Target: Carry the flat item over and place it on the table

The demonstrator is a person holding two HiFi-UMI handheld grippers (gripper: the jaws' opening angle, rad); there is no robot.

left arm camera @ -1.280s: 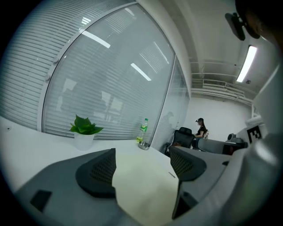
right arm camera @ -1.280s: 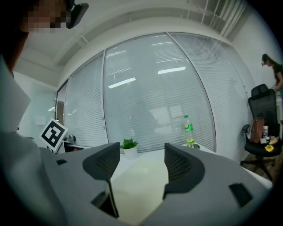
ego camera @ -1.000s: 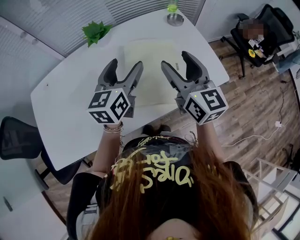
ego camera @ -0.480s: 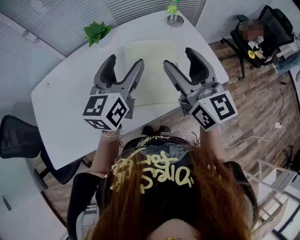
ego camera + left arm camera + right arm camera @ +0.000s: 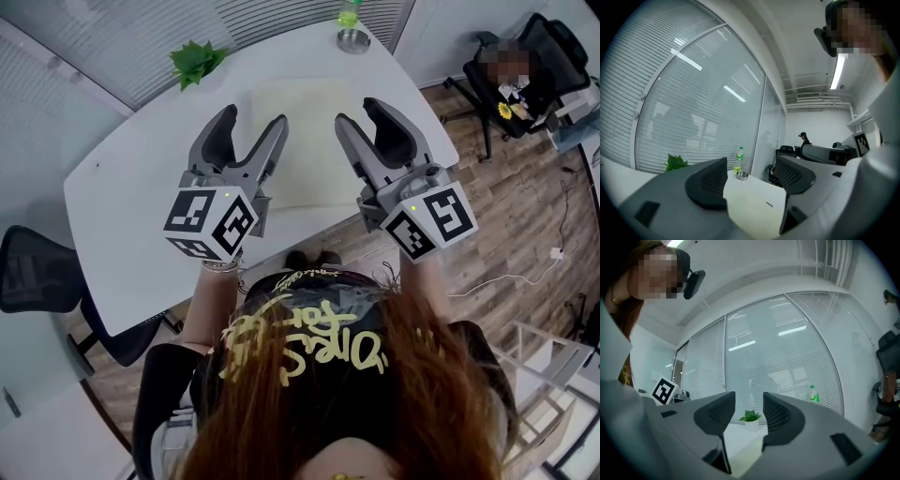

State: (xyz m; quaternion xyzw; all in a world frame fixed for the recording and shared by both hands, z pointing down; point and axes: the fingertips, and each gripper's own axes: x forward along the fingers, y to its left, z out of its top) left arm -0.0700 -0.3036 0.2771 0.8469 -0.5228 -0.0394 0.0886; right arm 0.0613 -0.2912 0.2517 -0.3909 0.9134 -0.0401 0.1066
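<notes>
A pale cream sheet (image 5: 311,141), thin, rectangular and plain, is lying flat on the white surface (image 5: 141,187), nearer its far end, where a green plant (image 5: 195,61) and a bottle (image 5: 348,11) are standing. In the head view, its left and right edges are disappearing behind the two tools held above it, and part of its near edge is covered too. A small dark mark (image 5: 769,204) near one edge is showing only in the left gripper view, too small to read. In the right gripper view only a sliver of the sheet is showing low between the jaws. The left tongs (image 5: 251,120) are standing wide apart and the right tongs (image 5: 361,112) are standing less far apart. Both have just been closing somewhat, and both are gripping nothing and touching neither sheet nor surface.
</notes>
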